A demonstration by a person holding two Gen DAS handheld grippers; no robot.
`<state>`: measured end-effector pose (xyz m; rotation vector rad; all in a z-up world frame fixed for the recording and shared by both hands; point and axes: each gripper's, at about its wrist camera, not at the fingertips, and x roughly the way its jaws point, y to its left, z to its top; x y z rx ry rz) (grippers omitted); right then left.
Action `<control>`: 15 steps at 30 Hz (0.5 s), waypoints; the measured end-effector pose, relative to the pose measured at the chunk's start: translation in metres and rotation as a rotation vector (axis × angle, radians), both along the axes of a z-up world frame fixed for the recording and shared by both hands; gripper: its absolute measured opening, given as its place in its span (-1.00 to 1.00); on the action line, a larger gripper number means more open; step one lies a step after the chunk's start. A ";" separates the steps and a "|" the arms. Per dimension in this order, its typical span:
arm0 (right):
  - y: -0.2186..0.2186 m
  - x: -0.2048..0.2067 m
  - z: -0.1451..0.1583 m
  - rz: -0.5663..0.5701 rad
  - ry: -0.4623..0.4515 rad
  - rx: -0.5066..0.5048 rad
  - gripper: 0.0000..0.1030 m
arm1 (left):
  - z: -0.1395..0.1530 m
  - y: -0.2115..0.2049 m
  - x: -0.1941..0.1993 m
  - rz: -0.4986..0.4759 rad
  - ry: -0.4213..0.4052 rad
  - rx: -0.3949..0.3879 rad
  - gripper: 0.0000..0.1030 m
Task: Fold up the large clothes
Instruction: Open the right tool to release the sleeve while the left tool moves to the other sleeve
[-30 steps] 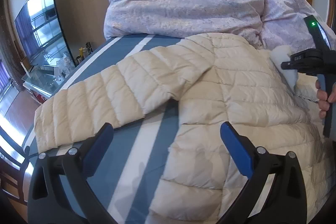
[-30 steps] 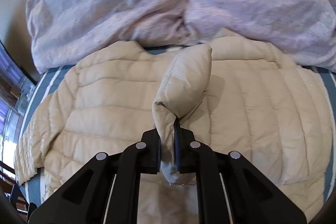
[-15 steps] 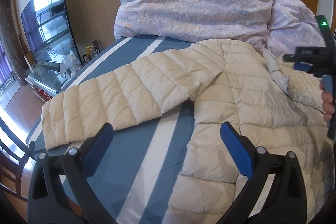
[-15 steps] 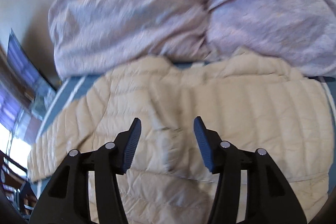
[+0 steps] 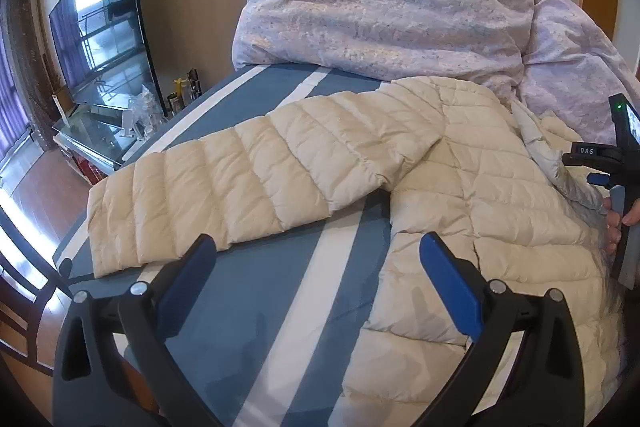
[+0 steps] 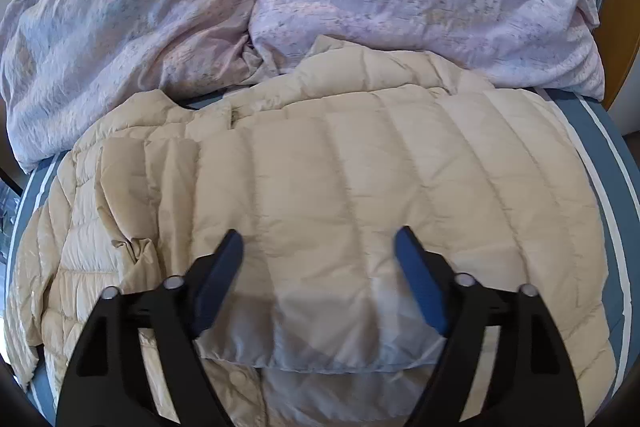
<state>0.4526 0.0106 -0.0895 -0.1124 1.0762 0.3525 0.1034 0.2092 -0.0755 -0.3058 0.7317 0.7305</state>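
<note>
1. Cream puffer jacket [image 5: 460, 183] spread flat on the bed [image 5: 280, 307], collar end against the lilac duvet [image 5: 380, 7].
2. One sleeve [image 5: 240, 183] stretched out sideways from the jacket across the blue-and-white striped sheet, lying flat, cuff close to the bed edge.
3. Other sleeve [image 6: 328, 267] folded over the jacket body, cuff lying just ahead of the right gripper in the right wrist view.
4. Left gripper [image 5: 320, 271] wide open, holding nothing, hovering over the sheet near the jacket, between the stretched sleeve and the jacket body.
5. Right gripper [image 6: 318, 267] open as well, blue fingers apart on either side of the folded sleeve, gripping nothing; contact with the fabric not clear.
6. Same right gripper visible from the left wrist view, over the far side of the jacket, with a hand [image 5: 618, 223] on its handle.
7. Television [image 5: 104, 23] on a glass stand beyond the bed, away from the jacket.
</note>
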 end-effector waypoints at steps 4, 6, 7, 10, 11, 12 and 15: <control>0.013 -0.006 -0.008 0.009 0.014 -0.005 0.86 | -0.001 0.004 -0.002 0.011 -0.001 -0.007 0.96; 0.020 -0.007 -0.016 0.007 0.014 -0.035 0.91 | -0.003 0.007 -0.003 0.018 0.002 -0.010 0.96; 0.023 -0.009 -0.019 0.006 0.007 -0.053 0.94 | -0.004 0.010 -0.004 0.024 0.006 -0.010 0.96; 0.032 -0.018 -0.032 0.008 -0.063 -0.133 0.97 | -0.006 0.021 -0.012 0.049 0.011 -0.015 0.96; 0.033 -0.020 -0.032 0.009 -0.091 -0.134 0.97 | -0.006 0.026 -0.016 0.057 0.007 -0.019 0.96; 0.032 -0.020 -0.032 0.008 -0.091 -0.134 0.97 | -0.007 0.033 -0.020 0.067 0.003 -0.025 0.96; 0.027 -0.018 -0.034 0.006 -0.071 -0.102 0.97 | -0.011 0.055 -0.034 0.100 0.001 -0.068 0.96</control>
